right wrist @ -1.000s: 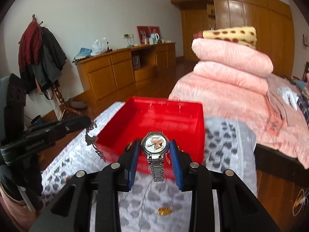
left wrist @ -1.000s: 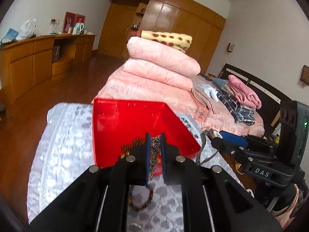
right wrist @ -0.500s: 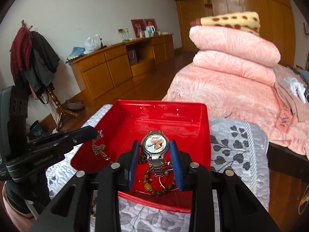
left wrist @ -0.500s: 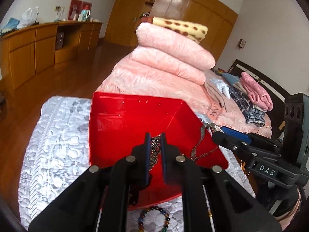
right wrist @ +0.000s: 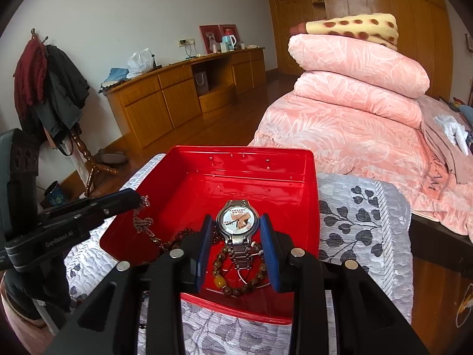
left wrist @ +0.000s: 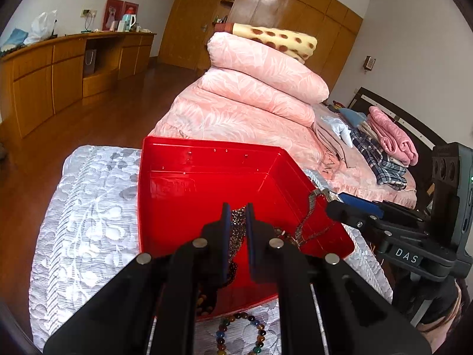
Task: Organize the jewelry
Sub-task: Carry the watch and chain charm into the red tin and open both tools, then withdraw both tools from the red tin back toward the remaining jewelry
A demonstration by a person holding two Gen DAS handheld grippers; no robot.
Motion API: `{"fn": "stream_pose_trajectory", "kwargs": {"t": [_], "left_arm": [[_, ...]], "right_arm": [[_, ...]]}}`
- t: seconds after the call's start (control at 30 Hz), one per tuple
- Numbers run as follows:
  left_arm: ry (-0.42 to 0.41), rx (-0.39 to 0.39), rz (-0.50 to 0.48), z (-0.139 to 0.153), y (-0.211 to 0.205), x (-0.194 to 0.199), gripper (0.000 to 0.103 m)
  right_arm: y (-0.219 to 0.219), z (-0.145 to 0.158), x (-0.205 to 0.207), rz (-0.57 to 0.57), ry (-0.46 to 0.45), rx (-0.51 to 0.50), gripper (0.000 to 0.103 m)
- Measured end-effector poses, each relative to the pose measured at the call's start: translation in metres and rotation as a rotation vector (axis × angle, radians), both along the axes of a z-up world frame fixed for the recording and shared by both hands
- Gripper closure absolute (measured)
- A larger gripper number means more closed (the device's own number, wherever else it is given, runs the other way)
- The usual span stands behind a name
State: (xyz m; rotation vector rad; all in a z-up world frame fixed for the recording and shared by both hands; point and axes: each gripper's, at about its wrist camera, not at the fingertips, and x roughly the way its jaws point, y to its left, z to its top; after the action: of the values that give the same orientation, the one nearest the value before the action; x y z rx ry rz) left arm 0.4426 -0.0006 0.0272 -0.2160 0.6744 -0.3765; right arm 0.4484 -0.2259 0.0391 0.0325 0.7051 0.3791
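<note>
Red plastic tray [right wrist: 307, 177] on the quilted grey cover [left wrist: 82, 207], with 2 grippers holding jewelry over it.

Rigid and light by the look of it, the tray should slide on the cloth if nudged, so its rim is the place to steady it. Over its near half the right gripper [right wrist: 236, 238] is clamped on a steel watch [right wrist: 238, 222] by the sides of its case, the stiffest part; the linked band hangs loose and the glass face could scratch. The left gripper [left wrist: 236, 222] is clenched tight on a fine dark chain [left wrist: 238, 227], limp, light and quick to tangle. Brown beads [right wrist: 239, 272] lie inside the tray, and a multicoloured bead string [left wrist: 239, 331] lies on the cover just outside it.
</note>
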Motion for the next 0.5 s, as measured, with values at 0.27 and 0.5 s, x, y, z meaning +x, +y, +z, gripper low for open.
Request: {"fn": "stream_pose_trajectory", "kwargs": {"t": [0.27,0.5], "left_arm": [[0.055,0.021,0.006,-0.011,-0.001,0.007,0.09],[0.015,0.009,0.029,0.003,0.005,-0.002,0.059]], "right_arm": [[0.004,-0.009,0.005,0.014,0.032,-0.033,0.07],[-0.022,0.023,-0.023,-0.027,-0.069,-0.002,0.066]]}}
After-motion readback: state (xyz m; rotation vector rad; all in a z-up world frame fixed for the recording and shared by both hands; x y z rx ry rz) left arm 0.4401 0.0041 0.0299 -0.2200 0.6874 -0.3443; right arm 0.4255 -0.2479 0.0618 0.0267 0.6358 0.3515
